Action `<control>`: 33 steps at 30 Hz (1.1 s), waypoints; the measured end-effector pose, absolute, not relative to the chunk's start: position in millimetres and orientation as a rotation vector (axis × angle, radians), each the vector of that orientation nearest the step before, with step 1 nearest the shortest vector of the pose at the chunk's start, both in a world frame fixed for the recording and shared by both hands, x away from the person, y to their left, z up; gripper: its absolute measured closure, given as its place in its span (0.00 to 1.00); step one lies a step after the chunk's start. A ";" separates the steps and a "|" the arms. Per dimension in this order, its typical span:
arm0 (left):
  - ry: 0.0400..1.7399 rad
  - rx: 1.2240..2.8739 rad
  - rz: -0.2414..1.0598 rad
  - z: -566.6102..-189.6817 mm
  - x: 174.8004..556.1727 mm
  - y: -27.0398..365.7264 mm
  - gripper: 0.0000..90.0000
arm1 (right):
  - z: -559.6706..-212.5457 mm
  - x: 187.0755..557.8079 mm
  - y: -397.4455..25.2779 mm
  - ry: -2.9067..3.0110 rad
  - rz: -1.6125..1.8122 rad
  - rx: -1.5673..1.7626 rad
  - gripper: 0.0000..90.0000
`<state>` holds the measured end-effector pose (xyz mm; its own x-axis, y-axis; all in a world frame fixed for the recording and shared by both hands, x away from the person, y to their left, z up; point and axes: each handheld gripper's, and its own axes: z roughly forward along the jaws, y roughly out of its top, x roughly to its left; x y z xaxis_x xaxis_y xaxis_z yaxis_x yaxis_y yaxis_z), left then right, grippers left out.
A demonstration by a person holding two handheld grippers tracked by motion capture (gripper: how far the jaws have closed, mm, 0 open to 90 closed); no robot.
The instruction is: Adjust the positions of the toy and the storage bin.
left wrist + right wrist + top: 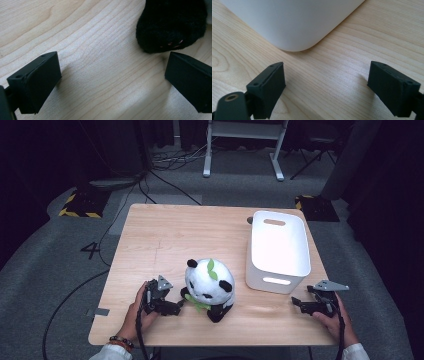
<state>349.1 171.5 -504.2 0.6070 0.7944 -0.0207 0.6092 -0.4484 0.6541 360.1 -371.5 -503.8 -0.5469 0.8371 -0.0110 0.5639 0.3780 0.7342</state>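
A plush panda (210,284) with green leaves on its head and chest sits upright near the table's front middle. Just to its left my left gripper (179,306) rests low on the wood, open, its tips close to the toy's side. In the left gripper view a black plush paw (172,23) lies just beyond the wide-apart jaws, nothing between them (112,82). A white plastic bin (278,251) with handle slots stands at the right. My right gripper (295,303) is open near the bin's front right corner (294,25), and its jaws (325,87) hold nothing.
The wooden table (165,240) has bare surface at its back left. Its front edge runs just under both hands. Cables, desk legs and yellow-black floor plates lie on the grey carpet beyond.
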 end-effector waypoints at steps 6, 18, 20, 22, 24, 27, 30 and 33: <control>1.093 2.211 0.382 -504.2 346.9 173.8 0.01 | -503.8 360.2 -371.5 2.262 0.981 1.216 0.16; 0.955 2.252 0.354 -502.4 339.5 179.1 0.08 | -503.8 361.3 -370.8 2.262 0.982 1.221 0.15; 0.922 2.268 0.343 -500.4 338.9 179.1 0.14 | -503.8 361.3 -370.9 2.262 0.981 1.221 0.15; 0.912 2.274 0.356 -499.8 338.0 177.8 0.17 | -503.8 361.3 -370.8 2.262 0.980 1.221 0.15; 0.916 2.275 0.357 -499.0 337.7 176.3 0.18 | -503.8 361.3 -370.8 2.262 0.982 1.221 0.15; 0.909 2.285 0.352 -497.5 336.2 174.0 0.18 | -503.8 361.3 -370.8 2.262 0.981 1.221 0.15; 0.894 2.281 0.340 -494.3 334.7 173.2 0.18 | -503.8 361.3 -370.8 2.262 0.981 1.221 0.15; 0.883 2.259 0.356 -490.5 332.8 171.5 0.19 | -503.8 361.4 -370.8 2.262 0.982 1.221 0.15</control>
<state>332.8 171.5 -490.5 0.7328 0.6804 0.0079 0.4955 -0.5415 0.6791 361.4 -370.8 -503.8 -0.5458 0.8379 -0.0076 0.5668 0.3758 0.7332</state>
